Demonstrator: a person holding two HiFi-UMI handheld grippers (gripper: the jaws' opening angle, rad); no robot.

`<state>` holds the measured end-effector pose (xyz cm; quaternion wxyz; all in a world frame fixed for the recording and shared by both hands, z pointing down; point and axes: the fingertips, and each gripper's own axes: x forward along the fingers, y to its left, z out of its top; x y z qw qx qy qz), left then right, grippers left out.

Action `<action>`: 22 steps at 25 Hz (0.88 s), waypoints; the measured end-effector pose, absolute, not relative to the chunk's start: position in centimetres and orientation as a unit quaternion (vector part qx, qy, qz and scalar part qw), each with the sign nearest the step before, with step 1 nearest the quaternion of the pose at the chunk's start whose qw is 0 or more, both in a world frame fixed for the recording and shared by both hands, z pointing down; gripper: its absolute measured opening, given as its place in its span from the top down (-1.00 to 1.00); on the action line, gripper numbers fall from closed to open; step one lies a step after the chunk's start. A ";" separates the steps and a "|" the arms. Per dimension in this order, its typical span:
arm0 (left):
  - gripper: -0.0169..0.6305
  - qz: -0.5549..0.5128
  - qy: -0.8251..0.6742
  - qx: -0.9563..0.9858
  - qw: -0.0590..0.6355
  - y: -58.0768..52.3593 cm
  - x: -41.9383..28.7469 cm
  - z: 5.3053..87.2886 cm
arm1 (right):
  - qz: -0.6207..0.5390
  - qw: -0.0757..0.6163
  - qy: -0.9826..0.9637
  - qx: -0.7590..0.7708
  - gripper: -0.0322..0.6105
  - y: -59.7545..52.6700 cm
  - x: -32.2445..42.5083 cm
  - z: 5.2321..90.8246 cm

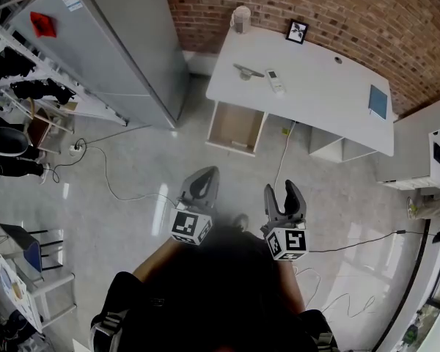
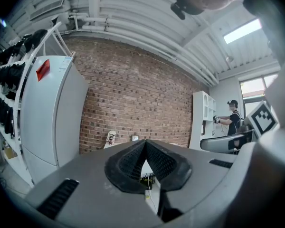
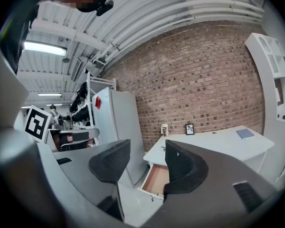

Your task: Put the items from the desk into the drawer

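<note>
A white desk [image 1: 319, 101] stands against the brick wall, far ahead of both grippers. On it lie a white remote [image 1: 276, 81], a grey tool [image 1: 247, 70], a blue notebook [image 1: 378, 101], a small picture frame [image 1: 297, 31] and a white jug [image 1: 240, 18]. Its drawer [image 1: 237, 127] is pulled open at the left end and looks empty. My left gripper [image 1: 203, 184] is shut with nothing in it, its tips touching [image 2: 145, 144]. My right gripper [image 1: 281, 193] is open and empty. In the right gripper view the open drawer [image 3: 157, 179] shows between the fingers [image 3: 111, 163].
A tall grey fridge [image 1: 117, 42] stands left of the desk. Cables [image 1: 114, 185] trail over the floor ahead of me. A rack with dark gear [image 1: 18, 86] fills the left side, and a white cabinet [image 1: 425, 152] sits right of the desk. A person [image 2: 232, 118] stands far right.
</note>
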<state>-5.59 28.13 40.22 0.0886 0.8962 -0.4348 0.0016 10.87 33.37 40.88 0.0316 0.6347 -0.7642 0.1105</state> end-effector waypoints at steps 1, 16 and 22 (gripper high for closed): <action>0.94 0.002 -0.438 0.895 0.088 28.3 -5.3 40.3 | 0.111 0.031 -0.765 0.633 0.27 33.5 11.2 40.9; 0.94 0.010 -0.473 0.876 0.094 29.2 -2.5 41.3 | 0.122 0.047 -0.790 0.599 0.28 32.4 14.1 42.8; 0.94 0.012 -0.469 0.876 0.111 24.6 -2.9 42.5 | 0.128 0.058 -0.785 0.604 0.27 28.0 13.7 43.8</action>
